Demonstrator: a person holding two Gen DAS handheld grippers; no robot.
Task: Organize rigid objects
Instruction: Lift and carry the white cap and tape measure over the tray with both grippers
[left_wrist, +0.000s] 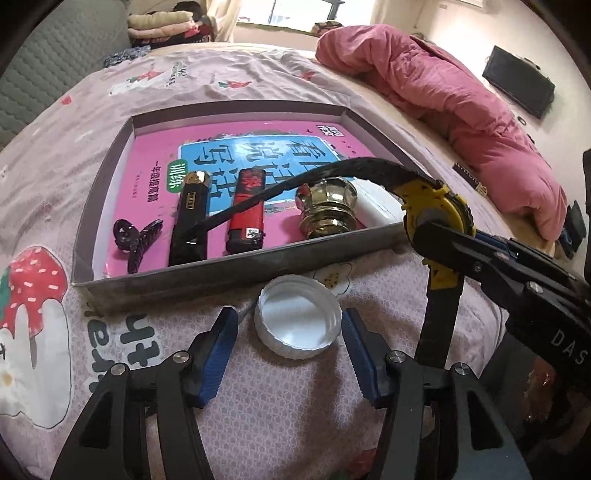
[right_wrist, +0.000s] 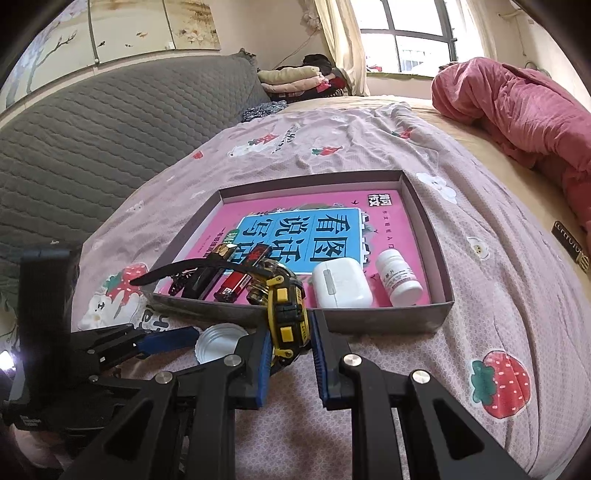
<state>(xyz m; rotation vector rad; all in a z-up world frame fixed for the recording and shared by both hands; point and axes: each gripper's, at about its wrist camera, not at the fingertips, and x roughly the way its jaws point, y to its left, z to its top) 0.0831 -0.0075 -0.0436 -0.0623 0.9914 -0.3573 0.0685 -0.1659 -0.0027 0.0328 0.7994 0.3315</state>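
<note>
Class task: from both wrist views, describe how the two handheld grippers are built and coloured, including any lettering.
Both match. The left gripper and the right gripper have black angular link arms joined by round silver pins. Each finger carries a blue ribbed pad. White letters "DAS" mark the right gripper's black body in the left wrist view. No sleeves or cables are clearly visible.

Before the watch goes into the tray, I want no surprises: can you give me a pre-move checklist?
1. Right gripper shut on the yellow watch: ok.
2. Left gripper open, pads clear of the white bottle cap: ok.
3. Watch clear of the tray's near wall: not ok, its strap droops over the black lighter.
4. Free floor between the earbuds case and the red lighter: cannot tell, watch hides it.
5. Pill bottle lying inside: ok.
</note>
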